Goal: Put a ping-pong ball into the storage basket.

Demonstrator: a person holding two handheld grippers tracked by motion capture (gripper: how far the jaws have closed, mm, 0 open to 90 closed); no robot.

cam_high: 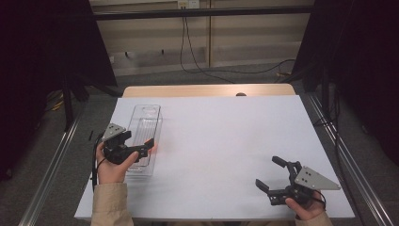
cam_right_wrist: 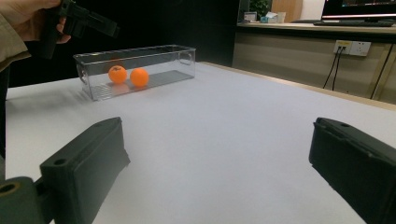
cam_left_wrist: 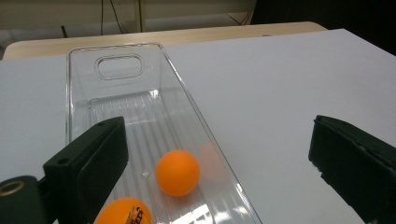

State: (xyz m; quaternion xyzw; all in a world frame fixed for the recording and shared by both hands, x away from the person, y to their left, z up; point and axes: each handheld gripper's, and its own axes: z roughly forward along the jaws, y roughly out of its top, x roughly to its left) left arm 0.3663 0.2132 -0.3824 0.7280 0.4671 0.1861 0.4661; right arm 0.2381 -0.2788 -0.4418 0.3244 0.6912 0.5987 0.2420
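Clear plastic bin (cam_left_wrist: 140,100): on white surface (cam_high: 226,141), left side; holds two orange balls (cam_left_wrist: 177,172) side by side. Left gripper (cam_high: 134,146): above the bin's near end, jaws spread wide, empty. Right gripper (cam_high: 275,176): well apart at right, jaws wide, empty

Black tools (cam_high: 278,179), beige sleeves (cam_high: 109,203)

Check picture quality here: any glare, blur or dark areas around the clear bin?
High view: dim, soft, black at both sides. Left gripper view: sharp, glare on the clear bin floor, a faint reflection of the orange ball on its wall. Right gripper view: dark behind the bin.
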